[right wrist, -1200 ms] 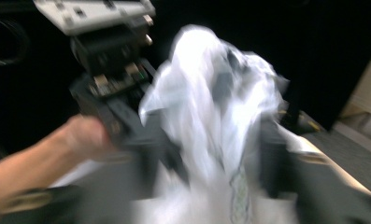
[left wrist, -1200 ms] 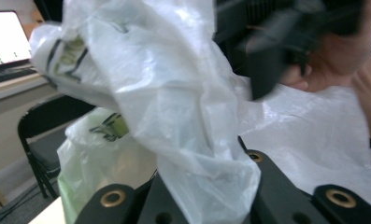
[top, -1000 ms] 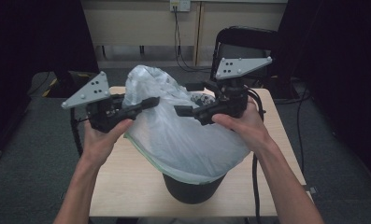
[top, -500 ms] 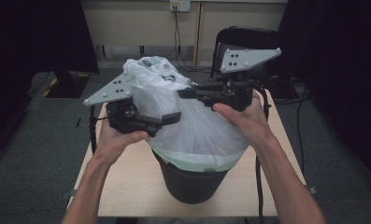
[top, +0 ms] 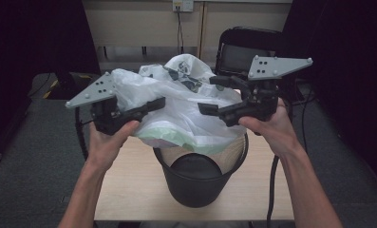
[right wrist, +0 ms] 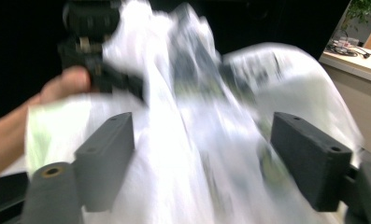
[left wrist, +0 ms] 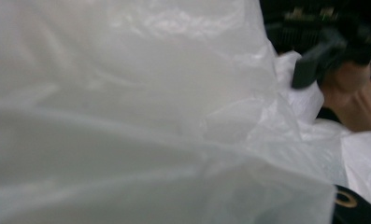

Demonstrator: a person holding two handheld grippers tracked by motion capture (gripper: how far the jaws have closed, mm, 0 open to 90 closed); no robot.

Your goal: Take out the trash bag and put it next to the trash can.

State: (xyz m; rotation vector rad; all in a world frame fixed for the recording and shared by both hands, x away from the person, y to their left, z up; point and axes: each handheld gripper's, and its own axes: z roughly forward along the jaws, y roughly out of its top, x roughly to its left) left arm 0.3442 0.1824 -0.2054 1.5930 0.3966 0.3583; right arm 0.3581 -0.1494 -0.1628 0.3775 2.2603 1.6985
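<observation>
A white plastic bag (top: pixel 186 109) with a pale green lower edge hangs just above a black bin (top: pixel 200 185) on the small wooden table (top: pixel 129 199). My left gripper (top: pixel 155 104) has just been closing and is shut on a fold at the bag's left side. In the left gripper view the bag (left wrist: pixel 127 116) covers nearly everything. My right gripper (top: pixel 207 95) is at the bag's right side. Its jaws have just been opening and stand wide, with the bag (right wrist: pixel 197 154) between them. The right gripper view also shows the left gripper (right wrist: pixel 127 84) farther off.
A black chair (top: pixel 243 52) stands behind the table. Pale cabinets (top: pixel 143 23) line the back wall, with a socket and cable (top: pixel 181 5). Grey carpet (top: pixel 34 166) surrounds the table, which is barely wider than the bin.
The bag has risen off the bin, so the rim and inside now show. The left gripper dipped toward the middle, then moved back up and to the left.
</observation>
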